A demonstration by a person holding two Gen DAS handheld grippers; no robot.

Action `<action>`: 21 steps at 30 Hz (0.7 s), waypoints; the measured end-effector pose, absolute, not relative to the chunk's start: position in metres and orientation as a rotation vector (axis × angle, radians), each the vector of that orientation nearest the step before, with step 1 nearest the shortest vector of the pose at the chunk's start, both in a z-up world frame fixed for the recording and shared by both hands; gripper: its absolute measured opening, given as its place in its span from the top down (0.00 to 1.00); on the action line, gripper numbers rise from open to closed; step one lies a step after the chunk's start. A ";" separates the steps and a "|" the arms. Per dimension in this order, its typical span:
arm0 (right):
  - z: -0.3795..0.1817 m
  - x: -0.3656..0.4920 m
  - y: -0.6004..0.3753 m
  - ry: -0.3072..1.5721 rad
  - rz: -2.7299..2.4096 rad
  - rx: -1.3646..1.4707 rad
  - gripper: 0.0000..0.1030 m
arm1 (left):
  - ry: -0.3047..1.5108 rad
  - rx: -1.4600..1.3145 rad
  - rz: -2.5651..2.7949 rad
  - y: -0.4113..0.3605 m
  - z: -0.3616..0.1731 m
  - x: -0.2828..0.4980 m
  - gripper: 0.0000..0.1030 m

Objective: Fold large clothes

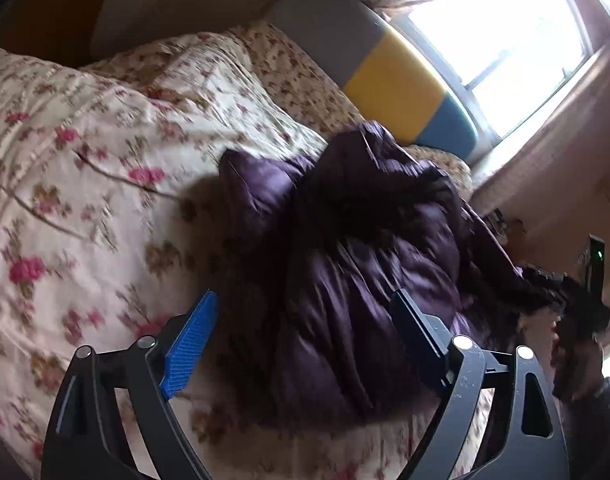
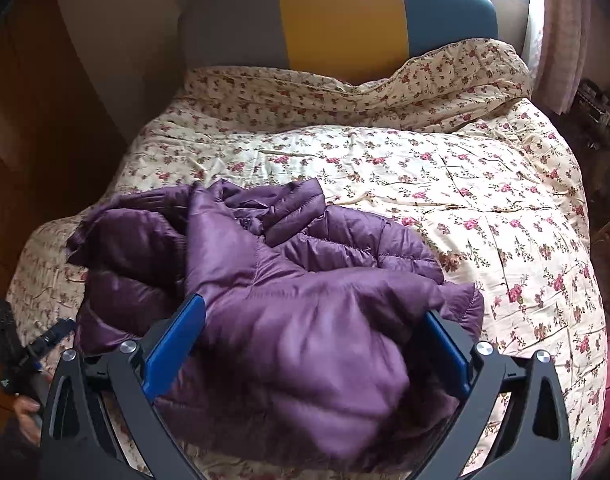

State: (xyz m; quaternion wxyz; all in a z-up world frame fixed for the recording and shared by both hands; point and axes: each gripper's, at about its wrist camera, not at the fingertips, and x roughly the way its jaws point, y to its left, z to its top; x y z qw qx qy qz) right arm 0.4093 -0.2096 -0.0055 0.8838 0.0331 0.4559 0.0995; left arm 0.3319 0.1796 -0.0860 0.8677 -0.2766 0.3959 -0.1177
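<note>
Crumpled purple jacket (image 2: 289,280) on floral bedspread (image 2: 465,184), sleeves buried; left gripper (image 1: 305,320), right gripper (image 2: 313,332) both released.

Bedroom, daylight: cream quilted bedspread w/ pink rose print (image 2: 445,184) covers the bed, rumpled along its far edge. Padded headboard in grey, yellow & teal panels (image 2: 341,20) behind it; bright window (image 1: 505,40) w/ pale pink curtain (image 2: 565,40) beside.
</note>
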 end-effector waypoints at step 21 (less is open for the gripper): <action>-0.122 0.353 -0.273 1.077 0.170 0.171 0.73 | 0.905 -0.603 -0.347 0.165 -0.122 0.327 0.78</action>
